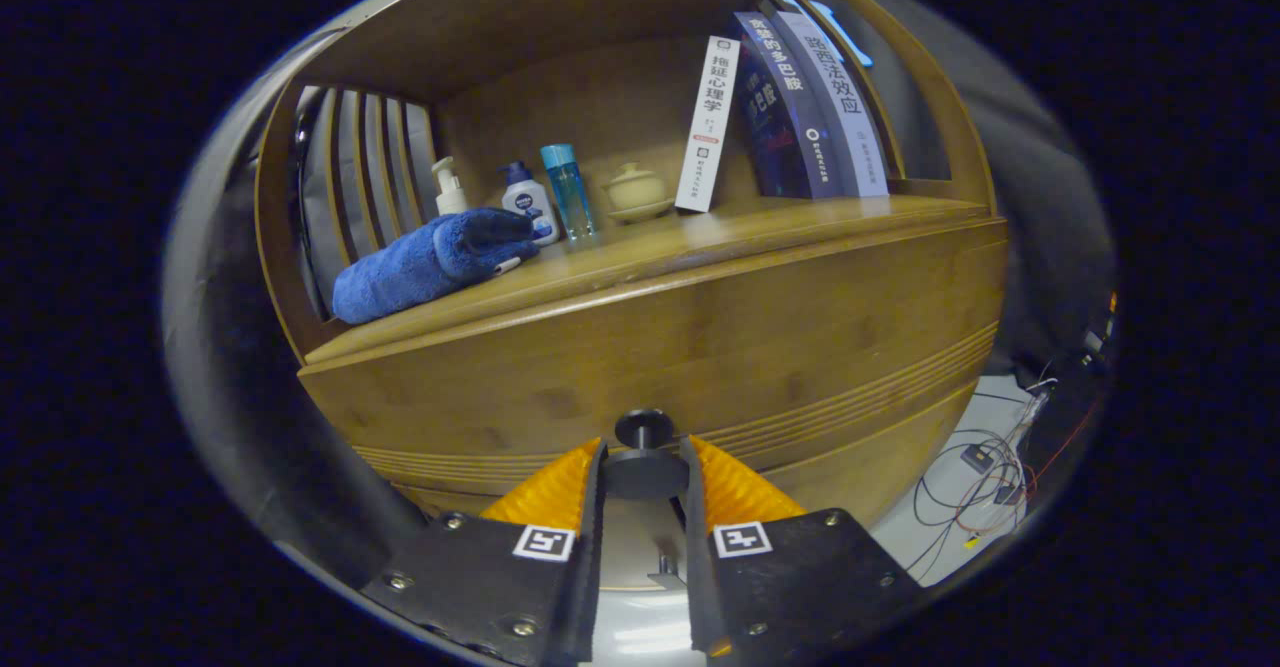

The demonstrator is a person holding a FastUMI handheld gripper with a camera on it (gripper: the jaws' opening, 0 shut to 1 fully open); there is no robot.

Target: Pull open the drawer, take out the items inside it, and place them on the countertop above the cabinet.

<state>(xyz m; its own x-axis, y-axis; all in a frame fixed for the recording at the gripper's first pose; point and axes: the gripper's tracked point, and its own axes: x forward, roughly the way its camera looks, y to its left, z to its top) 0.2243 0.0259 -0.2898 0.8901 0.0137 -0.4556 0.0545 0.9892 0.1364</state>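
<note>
Gripper (645, 467) fingers clenched on the black drawer knob (644, 452), wooden drawer front (700, 347) closed; blue towel (430, 262) on countertop (700, 237)

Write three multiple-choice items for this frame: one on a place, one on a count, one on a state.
1. Where does the towel lie?
A. On the countertop, beside the bottles
B. Inside the drawer
C. On the floor by the cables

2. How many books stand on the countertop?
A. One
B. Three
C. Five

3. What are the fingers doing?
A. Spread wide, well short of the cabinet
B. Holding the towel
C. Closed on the knob of the drawer

Answers:
1. A, the blue towel rests at the countertop's end, next to the pump bottle.
2. B, one white spine leans apart from two darker ones.
3. C, both orange fingers press the black knob from either side; the drawer front looks still closed.
</note>
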